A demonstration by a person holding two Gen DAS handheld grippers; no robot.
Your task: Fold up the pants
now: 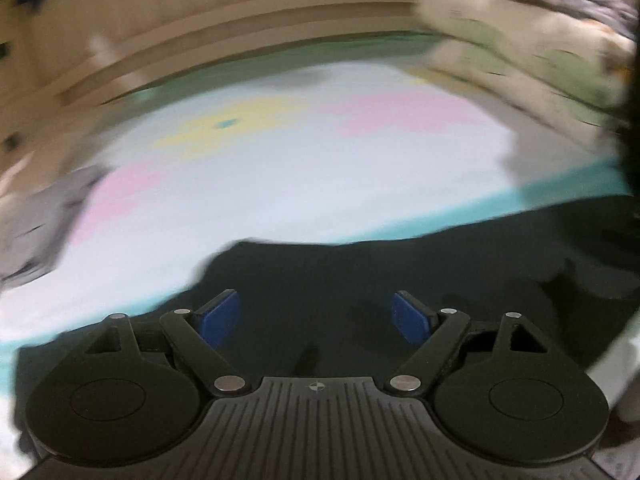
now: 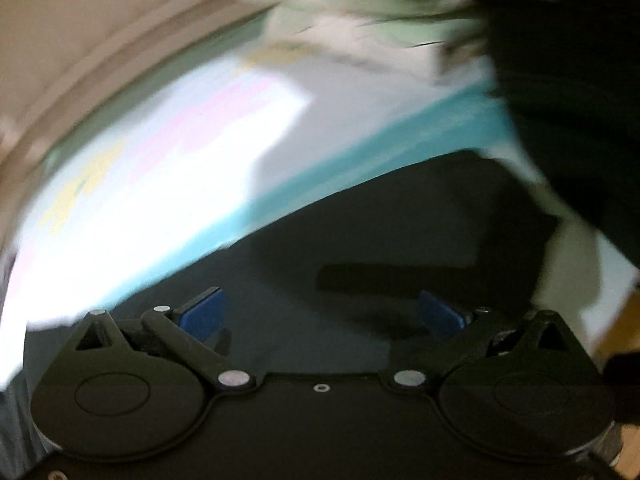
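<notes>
Black pants (image 1: 360,272) lie on a pastel sheet (image 1: 280,168) at the near edge of a bed. My left gripper (image 1: 318,316) is open just above the dark cloth, blue pads (image 1: 220,318) wide apart, nothing between them. In the right wrist view the same dark pants (image 2: 380,232) fill the lower middle. My right gripper (image 2: 322,314) is open above them, blue pads (image 2: 200,314) apart and empty. Both views are blurred by motion.
A cream and green bundle of bedding (image 1: 520,52) lies at the far right of the bed, also in the right wrist view (image 2: 360,12). A grey garment (image 1: 44,224) sits at the left. A dark sleeve or cloth (image 2: 568,100) hangs at right. A beige headboard (image 1: 240,20) runs behind.
</notes>
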